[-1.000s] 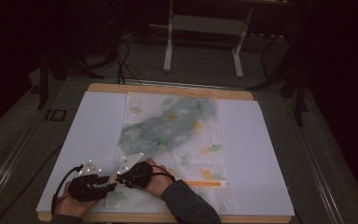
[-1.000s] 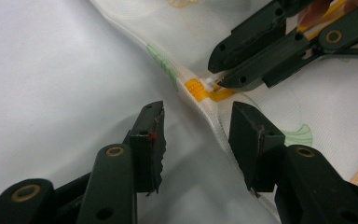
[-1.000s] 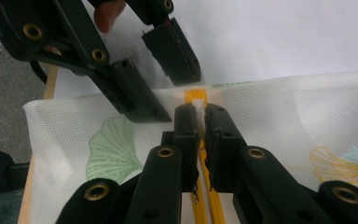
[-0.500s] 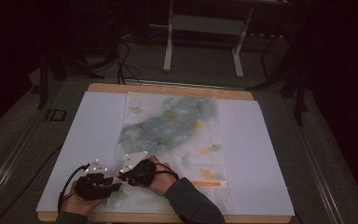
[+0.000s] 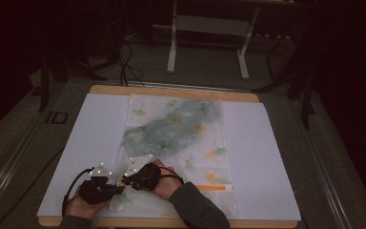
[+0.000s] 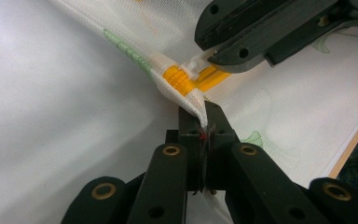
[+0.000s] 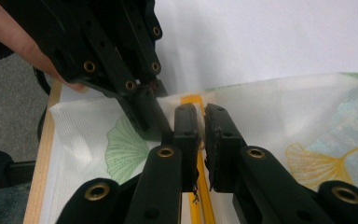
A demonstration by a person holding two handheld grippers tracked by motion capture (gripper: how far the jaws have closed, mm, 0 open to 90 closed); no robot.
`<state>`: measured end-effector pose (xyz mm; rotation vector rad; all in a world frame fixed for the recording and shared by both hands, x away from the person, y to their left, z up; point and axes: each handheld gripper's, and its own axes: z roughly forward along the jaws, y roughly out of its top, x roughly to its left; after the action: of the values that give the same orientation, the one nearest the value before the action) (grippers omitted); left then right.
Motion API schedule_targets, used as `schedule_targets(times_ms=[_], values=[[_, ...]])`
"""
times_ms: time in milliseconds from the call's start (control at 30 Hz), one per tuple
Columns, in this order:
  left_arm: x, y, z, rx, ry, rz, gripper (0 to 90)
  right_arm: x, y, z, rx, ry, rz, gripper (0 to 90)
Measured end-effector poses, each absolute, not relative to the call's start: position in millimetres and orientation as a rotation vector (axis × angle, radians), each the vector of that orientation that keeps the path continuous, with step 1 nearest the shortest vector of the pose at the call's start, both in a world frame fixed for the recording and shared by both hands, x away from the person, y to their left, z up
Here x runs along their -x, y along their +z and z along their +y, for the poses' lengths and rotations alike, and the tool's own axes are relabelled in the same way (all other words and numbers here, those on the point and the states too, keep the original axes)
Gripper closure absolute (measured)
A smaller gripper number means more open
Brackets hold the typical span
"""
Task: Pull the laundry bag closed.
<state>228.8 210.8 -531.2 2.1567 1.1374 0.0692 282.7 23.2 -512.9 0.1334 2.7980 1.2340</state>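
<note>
**A:** Where is the bag from where you sit?

**B:** The white mesh bag (image 5: 181, 143) with the leaf print lies flat along the middle of the table (image 5: 267, 152), on the white sheet (image 5: 90, 138). Its yellow zipper (image 6: 186, 79) runs along the near edge, and both my grippers work at the bag's 7 o'clock corner.

**A:** And the jaws?

**B:** My left gripper (image 6: 204, 122) has just been closing; its jaws now pinch the fabric at the zipper's end. My right gripper (image 7: 200, 126) sits just beside it, at its 1 o'clock in the high view, jaws pressed together on the white zipper pull (image 6: 193, 70).
</note>
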Motion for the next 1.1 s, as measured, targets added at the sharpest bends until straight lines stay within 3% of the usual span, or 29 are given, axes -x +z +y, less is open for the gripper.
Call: schedule_targets(times_ms=[1100], values=[[-228, -530, 215, -2.125, 0.069, 1.130, 88.5, -284, -532, 22, -0.128, 1.101, 2.856, 84.6]])
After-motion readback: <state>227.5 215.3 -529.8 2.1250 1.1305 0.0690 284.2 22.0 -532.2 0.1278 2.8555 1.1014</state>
